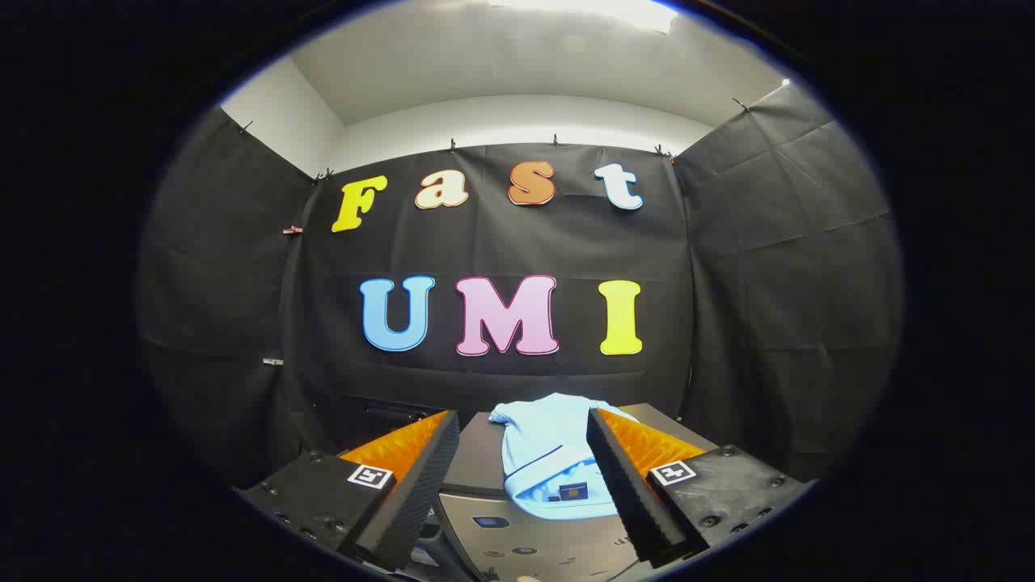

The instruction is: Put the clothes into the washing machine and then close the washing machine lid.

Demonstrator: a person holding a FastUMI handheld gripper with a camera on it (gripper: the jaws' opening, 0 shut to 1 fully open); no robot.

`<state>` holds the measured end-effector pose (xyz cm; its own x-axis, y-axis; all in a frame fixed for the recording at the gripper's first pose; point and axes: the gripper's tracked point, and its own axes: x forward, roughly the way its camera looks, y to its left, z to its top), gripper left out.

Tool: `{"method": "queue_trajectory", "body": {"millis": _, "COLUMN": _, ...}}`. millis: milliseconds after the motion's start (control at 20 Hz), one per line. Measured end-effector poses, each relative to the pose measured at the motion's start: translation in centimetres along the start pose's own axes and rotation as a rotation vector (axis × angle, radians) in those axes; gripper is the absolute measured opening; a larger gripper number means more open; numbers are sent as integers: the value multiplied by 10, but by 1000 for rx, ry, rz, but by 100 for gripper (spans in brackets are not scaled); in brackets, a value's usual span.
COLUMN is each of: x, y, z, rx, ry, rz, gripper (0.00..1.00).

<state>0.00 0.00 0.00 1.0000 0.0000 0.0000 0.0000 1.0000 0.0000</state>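
Observation:
A light blue piece of clothing (542,453) with a dark piping line and a small dark label lies folded on the grey top of the washing machine (477,461). It rests between and just ahead of my fingers, nearer the right one. My gripper (521,428) is open, its two black ribbed fingers (420,485) spread wide with orange backs, hovering above the machine and touching nothing. The machine's silver control panel (525,541) with small buttons lies below the fingers. Whether the lid is open I cannot tell from here.
Black cloth walls close in the booth behind and on both sides of the machine. A white wall and ceiling with a bright light run above the cloth. A small pale fingertip (528,578) shows at the very bottom under the panel.

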Motion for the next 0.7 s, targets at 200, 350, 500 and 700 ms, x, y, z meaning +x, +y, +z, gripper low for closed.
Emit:
{"method": "queue_trajectory", "body": {"millis": 200, "x": 1, "y": -1, "z": 0, "rx": 3, "ry": 0, "rz": 0, "gripper": 99}}
{"method": "queue_trajectory", "body": {"millis": 350, "x": 1, "y": -2, "z": -1, "rx": 5, "ry": 1, "rz": 1, "gripper": 99}}
{"method": "queue_trajectory", "body": {"millis": 500, "x": 1, "y": -2, "z": 0, "rx": 9, "ry": -1, "rz": -2, "gripper": 100}}
{"method": "queue_trajectory", "body": {"millis": 700, "x": 2, "y": -3, "z": 0, "rx": 10, "ry": -1, "rz": -6, "gripper": 99}}
